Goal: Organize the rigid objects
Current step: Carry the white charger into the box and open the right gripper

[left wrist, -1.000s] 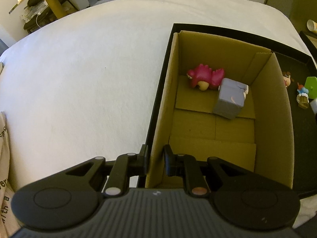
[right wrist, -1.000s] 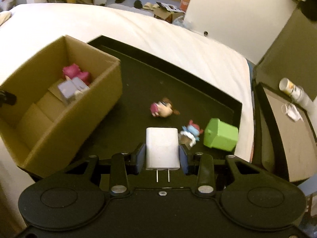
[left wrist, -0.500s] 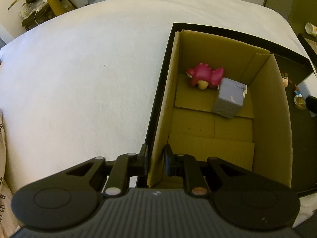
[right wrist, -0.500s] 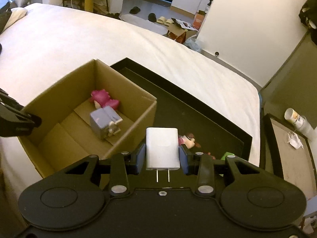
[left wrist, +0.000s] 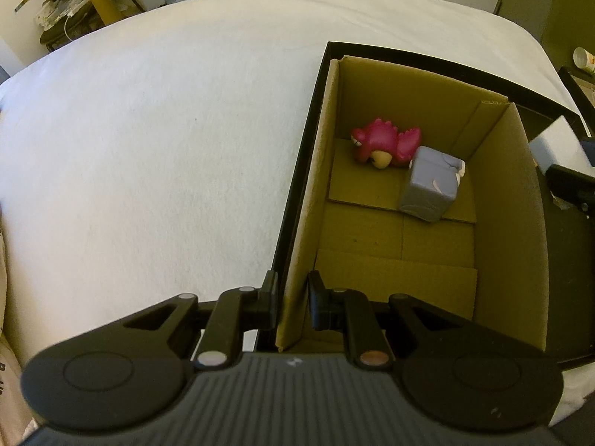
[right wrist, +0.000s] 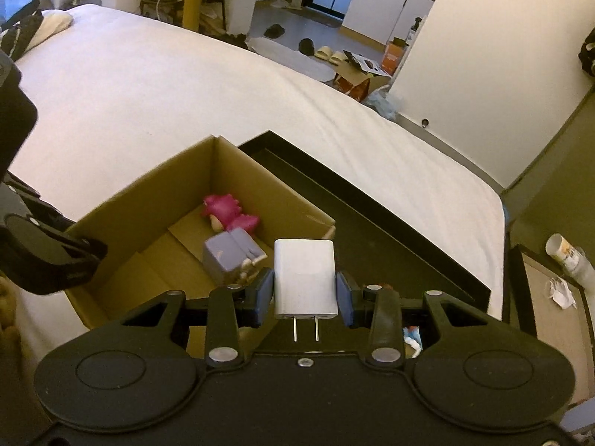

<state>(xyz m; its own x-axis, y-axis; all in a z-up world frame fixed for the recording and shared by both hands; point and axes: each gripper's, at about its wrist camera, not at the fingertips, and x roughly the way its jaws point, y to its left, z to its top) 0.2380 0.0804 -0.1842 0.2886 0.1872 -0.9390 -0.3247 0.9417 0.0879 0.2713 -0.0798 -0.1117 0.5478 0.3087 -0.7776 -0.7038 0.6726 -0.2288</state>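
Note:
My left gripper [left wrist: 292,297] is shut on the near-left wall of the open cardboard box [left wrist: 303,200], one finger outside and one inside. A pink toy [left wrist: 385,143] and a grey-purple block toy [left wrist: 429,186] lie on the box floor. My right gripper [right wrist: 305,290] is shut on a white plug charger [right wrist: 304,277], prongs toward the camera, held above the box's near-right wall [right wrist: 260,186]. The charger [left wrist: 557,145] also shows at the right edge of the left wrist view, beside the box. Both toys also show in the right wrist view, pink [right wrist: 227,212] and grey [right wrist: 230,256].
The box stands in a black tray [right wrist: 372,223] on a white bed [left wrist: 148,130]. A small blue-and-white figure [right wrist: 411,336] on the tray is mostly hidden behind my right gripper. A dark side table [right wrist: 550,297] with a paper cup stands right of the bed.
My right gripper has carried the charger left, from above the tray to the box's right wall. The left gripper has stayed on the box wall.

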